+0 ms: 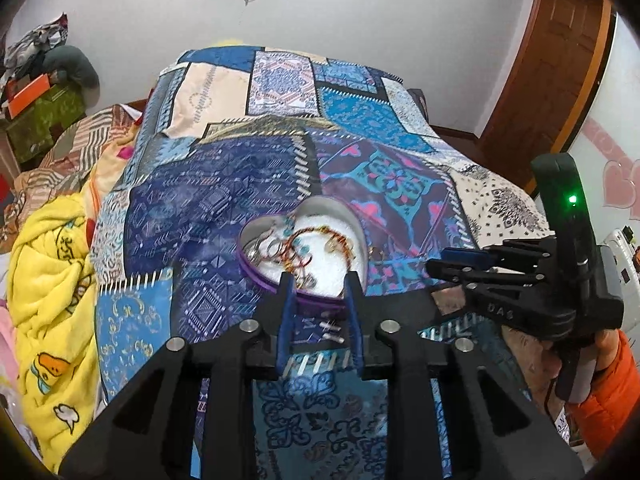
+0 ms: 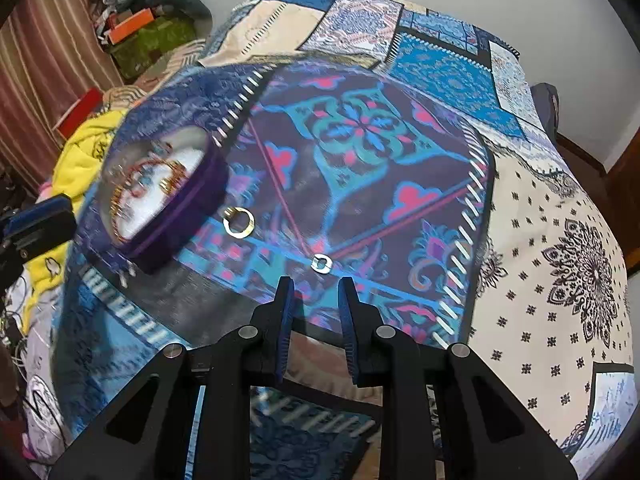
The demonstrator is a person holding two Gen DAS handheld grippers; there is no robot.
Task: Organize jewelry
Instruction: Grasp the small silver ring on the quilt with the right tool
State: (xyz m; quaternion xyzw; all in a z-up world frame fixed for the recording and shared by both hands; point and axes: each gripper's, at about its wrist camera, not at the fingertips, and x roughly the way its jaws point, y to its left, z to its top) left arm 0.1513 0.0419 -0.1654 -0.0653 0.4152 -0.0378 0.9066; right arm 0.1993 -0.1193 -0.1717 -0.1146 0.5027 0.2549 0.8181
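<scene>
A purple heart-shaped box (image 1: 256, 276) (image 2: 188, 204) with a white lining sits on the patchwork bedspread and holds several bangles and rings (image 1: 304, 240). My left gripper (image 1: 318, 280) is open and empty, its fingertips over the box's near rim. In the right wrist view two gold rings lie on the bedspread: a larger one (image 2: 239, 222) beside the box and a smaller one (image 2: 321, 263) just ahead of my right gripper (image 2: 316, 284), which is open and empty. The right gripper also shows in the left wrist view (image 1: 444, 264), right of the box.
The bed (image 1: 360, 120) is covered by a blue patchwork spread. A yellow blanket (image 1: 48, 280) lies bunched at the left. Clutter and an orange box (image 1: 28, 96) sit by the far left wall. A wooden door (image 1: 552, 80) stands at the right.
</scene>
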